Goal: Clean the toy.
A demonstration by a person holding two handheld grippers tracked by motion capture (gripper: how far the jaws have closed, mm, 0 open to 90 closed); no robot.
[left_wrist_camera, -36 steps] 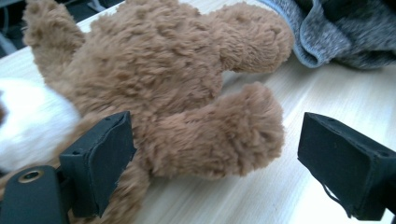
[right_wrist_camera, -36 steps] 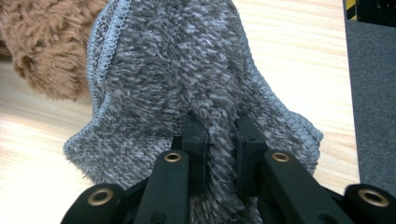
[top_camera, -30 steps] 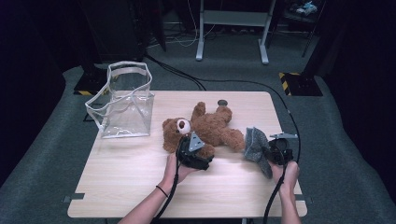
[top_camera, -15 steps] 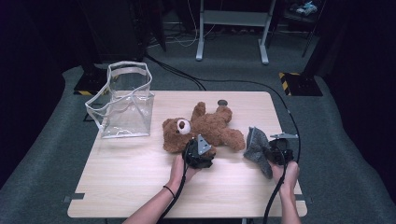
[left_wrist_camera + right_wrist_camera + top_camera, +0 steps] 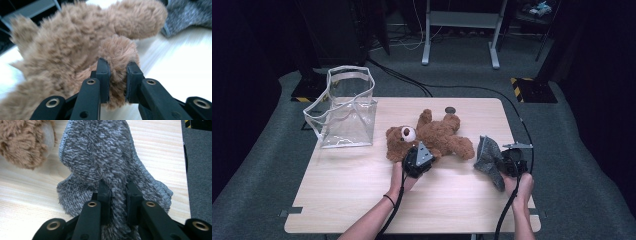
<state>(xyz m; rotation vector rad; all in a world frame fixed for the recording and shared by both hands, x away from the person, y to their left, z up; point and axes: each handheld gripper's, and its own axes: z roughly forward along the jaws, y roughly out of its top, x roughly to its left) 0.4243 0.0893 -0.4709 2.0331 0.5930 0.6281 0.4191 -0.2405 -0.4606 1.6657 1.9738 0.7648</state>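
The bear [image 5: 82,47] lies on the desk [image 5: 362,200] just ahead of the left gripper [image 5: 117,75], whose jaws have just been closed on its paw, while the cloth [image 5: 105,162] is clamped in the right gripper [image 5: 117,195], so the paw should probably be lifted slowly.

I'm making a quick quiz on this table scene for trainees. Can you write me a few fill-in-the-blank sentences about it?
1. The left tool is shut on a limb of the brown ____.
2. The right tool is shut on a fuzzy cloth whose colour is ____.
3. The clear bag stands on the table to the ____ of the teddy bear in the high view.

Missing words: teddy bear; grey; left
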